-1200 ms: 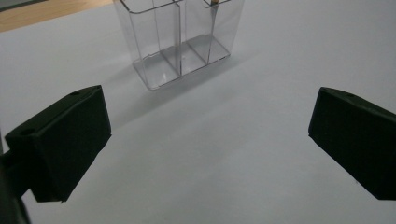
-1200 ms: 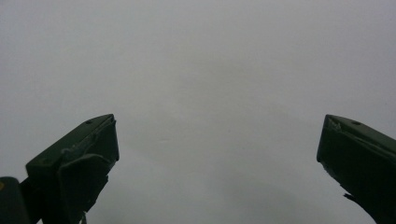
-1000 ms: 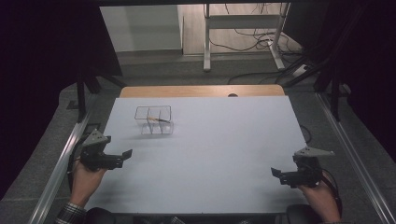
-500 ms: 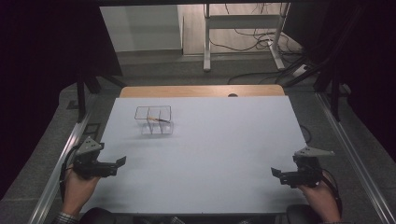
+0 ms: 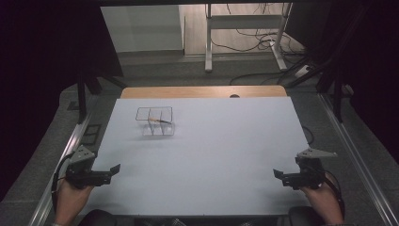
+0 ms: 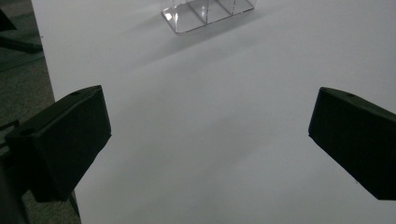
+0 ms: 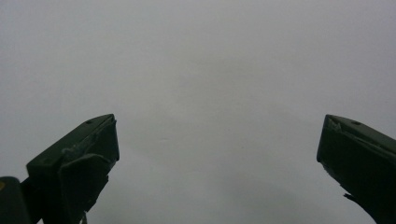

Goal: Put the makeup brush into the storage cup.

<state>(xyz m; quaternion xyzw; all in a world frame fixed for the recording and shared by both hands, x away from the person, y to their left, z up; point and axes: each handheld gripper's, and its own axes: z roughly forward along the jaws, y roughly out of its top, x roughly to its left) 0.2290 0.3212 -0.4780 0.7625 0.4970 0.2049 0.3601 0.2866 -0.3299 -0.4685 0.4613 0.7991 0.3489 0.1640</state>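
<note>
A clear plastic box (image 5: 155, 121) with divided compartments stands on the white table (image 5: 211, 150) toward the back left; a thin brownish object lies inside it. In the left gripper view the box (image 6: 205, 13) sits at the top, far ahead of the jaws. My left gripper (image 5: 113, 170) rests at the table's front left corner, jaws wide apart, holding nothing; in its own view the left gripper (image 6: 210, 128) faces bare table. My right gripper (image 5: 277, 175) sits at the front right edge, also open and empty, and the right gripper (image 7: 217, 144) looks at plain white surface.
A wooden strip (image 5: 202, 92) borders the table's far edge. Metal rails (image 5: 350, 155) run along both sides. Beyond the table stand a white desk frame (image 5: 244, 28) and loose cables (image 5: 254, 42) on the floor.
My left gripper has drawn back toward the front left corner of the table, away from the box. The right gripper has stayed in place.
</note>
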